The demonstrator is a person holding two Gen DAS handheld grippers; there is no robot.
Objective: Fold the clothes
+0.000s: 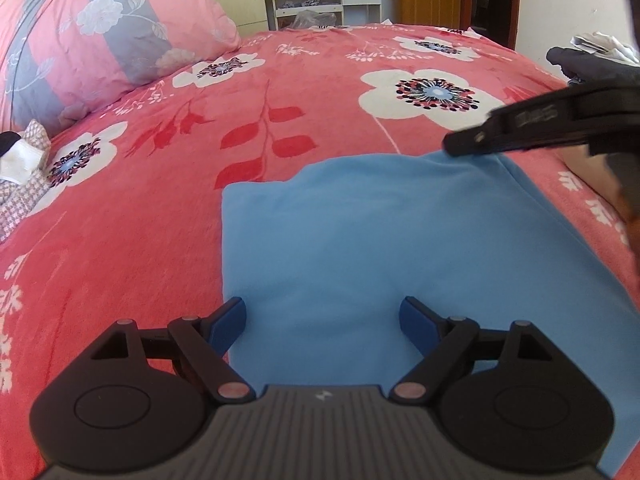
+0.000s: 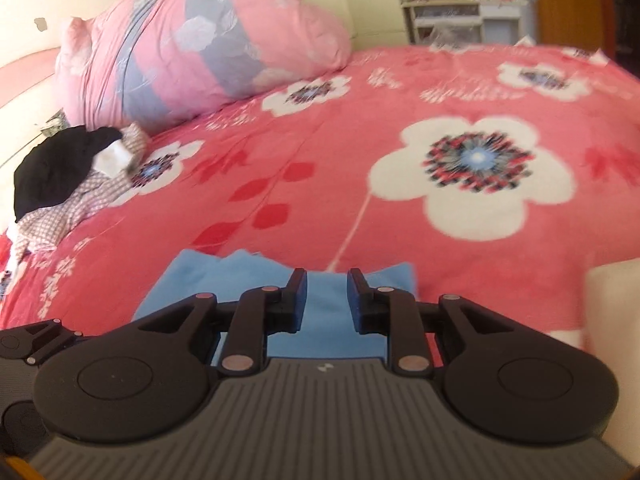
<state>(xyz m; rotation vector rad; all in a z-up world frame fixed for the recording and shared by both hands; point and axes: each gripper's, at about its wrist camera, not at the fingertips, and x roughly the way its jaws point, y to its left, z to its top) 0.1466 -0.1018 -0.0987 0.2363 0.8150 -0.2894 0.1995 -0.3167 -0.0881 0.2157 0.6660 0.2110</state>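
Left tongs (image 1: 322, 322): spread wide, empty, over the blue garment's (image 1: 400, 240) near part.
Right tongs (image 2: 327, 300): parted, gripping nothing, above its far edge.
Blue garment: folded flat on the bed (image 1: 160, 200), near edge.
Pillow (image 1: 100, 32): far left corner.
Clothes pile (image 2: 68, 184): left edge.

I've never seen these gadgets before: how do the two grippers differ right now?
The left gripper is spread wide, with a broad stretch of the blue cloth showing between its fingers; the right gripper is open only a narrow gap. The left sits over the cloth's near, left edge; the right is at its far edge. Neither looks to be pinching the cloth. Both share black arms and blue pads.
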